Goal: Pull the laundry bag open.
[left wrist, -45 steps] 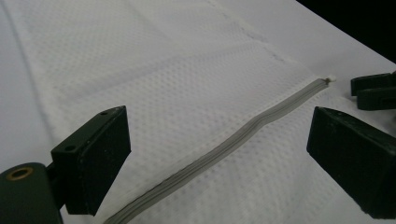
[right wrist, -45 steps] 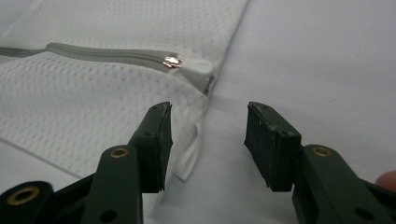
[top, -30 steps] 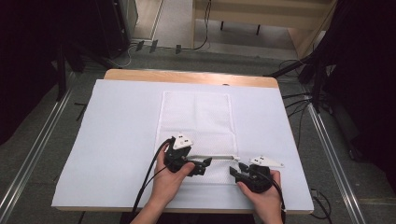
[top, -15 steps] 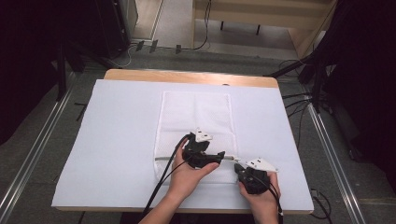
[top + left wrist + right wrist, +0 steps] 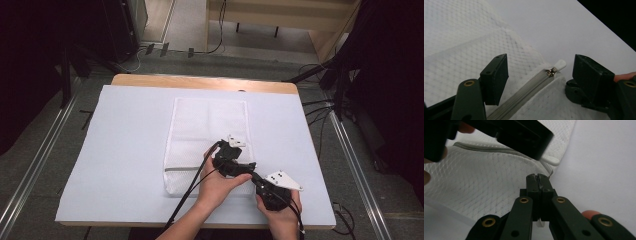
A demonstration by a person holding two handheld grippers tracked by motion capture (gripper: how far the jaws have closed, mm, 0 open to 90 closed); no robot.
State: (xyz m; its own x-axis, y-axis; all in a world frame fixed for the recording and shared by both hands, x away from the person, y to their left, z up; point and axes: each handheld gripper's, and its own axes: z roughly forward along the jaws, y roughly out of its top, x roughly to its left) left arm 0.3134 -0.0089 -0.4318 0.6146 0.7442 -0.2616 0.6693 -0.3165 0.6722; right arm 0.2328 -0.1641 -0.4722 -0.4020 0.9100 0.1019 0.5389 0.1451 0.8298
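Observation:
A white mesh bag (image 5: pixel 207 125) lies flat on the white table cover (image 5: pixel 120 150). Its grey zipper (image 5: pixel 524 93) runs across the near end and ends at a white pull tab (image 5: pixel 559 65). My left gripper (image 5: pixel 248 167) hovers open over that right end of the zipper, and in the left gripper view the left gripper (image 5: pixel 541 72) has the pull tab between its spread jaws, untouched. Just right of it, the right gripper (image 5: pixel 258 181) is at the bag's near right corner. In its own view the right gripper (image 5: pixel 538 177) is shut on the bag's mesh edge (image 5: pixel 499 185), below the tab (image 5: pixel 552 160).
The wooden table edge (image 5: pixel 200 82) shows beyond the cover. Black cables (image 5: pixel 192 190) trail from the grippers toward the near edge. Metal rails (image 5: pixel 30 170) and floor cables (image 5: pixel 320 107) flank the table. Bare cover lies left and right of the bag.
My left gripper has travelled to the right along the zipper, from the bag's middle to its right end, close to the right gripper. The right gripper has barely shifted.

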